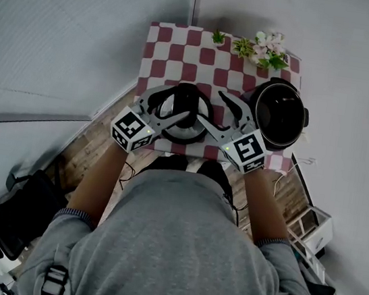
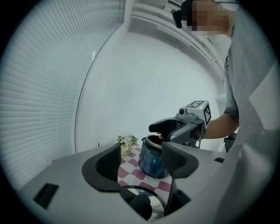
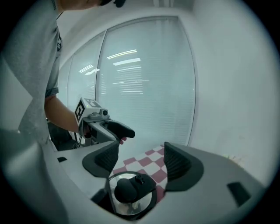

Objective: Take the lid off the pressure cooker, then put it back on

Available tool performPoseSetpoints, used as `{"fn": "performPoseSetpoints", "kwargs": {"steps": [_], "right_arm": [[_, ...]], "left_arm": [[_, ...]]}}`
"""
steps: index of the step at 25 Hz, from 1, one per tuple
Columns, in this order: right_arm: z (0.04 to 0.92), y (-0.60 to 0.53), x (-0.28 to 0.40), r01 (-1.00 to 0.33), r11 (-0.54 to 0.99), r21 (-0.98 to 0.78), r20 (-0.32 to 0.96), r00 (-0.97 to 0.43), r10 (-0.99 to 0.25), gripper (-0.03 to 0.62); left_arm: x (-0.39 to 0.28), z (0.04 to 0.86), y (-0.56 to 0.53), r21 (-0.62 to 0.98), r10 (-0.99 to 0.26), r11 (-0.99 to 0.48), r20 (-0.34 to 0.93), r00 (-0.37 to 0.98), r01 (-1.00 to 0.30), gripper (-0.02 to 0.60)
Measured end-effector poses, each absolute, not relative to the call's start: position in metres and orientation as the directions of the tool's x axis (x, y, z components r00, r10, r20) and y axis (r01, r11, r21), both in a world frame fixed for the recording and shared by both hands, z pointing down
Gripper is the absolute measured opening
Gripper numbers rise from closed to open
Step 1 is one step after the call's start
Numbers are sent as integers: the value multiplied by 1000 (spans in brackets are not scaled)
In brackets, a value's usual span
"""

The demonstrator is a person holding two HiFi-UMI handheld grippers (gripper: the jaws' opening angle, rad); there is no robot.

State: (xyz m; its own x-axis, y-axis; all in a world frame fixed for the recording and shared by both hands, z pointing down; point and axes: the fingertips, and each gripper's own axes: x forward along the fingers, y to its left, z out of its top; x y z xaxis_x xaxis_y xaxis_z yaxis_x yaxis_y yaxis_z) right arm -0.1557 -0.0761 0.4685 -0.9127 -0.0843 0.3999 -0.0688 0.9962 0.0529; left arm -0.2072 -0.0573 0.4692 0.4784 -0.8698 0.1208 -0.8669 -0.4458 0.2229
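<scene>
Head view: a small table wore a red-and-white checked cloth (image 1: 178, 47); a round black pressure cooker pot (image 1: 281, 113) stood open on the cloth's right side, its inside dark and glossy; a round glass lid with a black knob (image 1: 185, 104) lay flat on the cloth left of the pot, near the front edge; the grey plastic left gripper (image 1: 175, 105) and right gripper (image 1: 214, 110) both hung over the lid, each carrying a cube with black-and-white square markers; pale artificial flowers (image 1: 266, 49) sat at the far edge.

Left gripper view: the left gripper (image 2: 141, 164) had its jaws spread wide, dark textured pads, nothing gripped; the lid (image 2: 142, 205) knob sat just below the gap; the pot (image 2: 153, 159) was beyond, its wall bluish and shiny; the right gripper (image 2: 168, 129) and flowers (image 2: 127, 141) were also in view.

Right gripper view: the right gripper (image 3: 141, 159) had its jaws equally wide apart and empty; the lid (image 3: 129, 191) was beneath them, clear glass with a rounded matte knob; the left gripper (image 3: 116, 129) was opposite; the cloth (image 3: 148, 162) showed between the pads.
</scene>
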Motion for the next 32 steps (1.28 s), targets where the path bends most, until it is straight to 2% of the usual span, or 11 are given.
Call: {"fn": "performPoseSetpoints", "kwargs": {"steps": [9, 32], "right_arm": [[415, -75, -155, -135, 989, 55, 192, -971, -143, 327], [386, -82, -139, -174, 980, 94, 160, -969, -188, 322]], "left_arm": [[-213, 410, -50, 104, -921, -387, 7, 390, -916, 316], [-225, 369, -42, 31, -932, -363, -34, 362, -931, 313]]}}
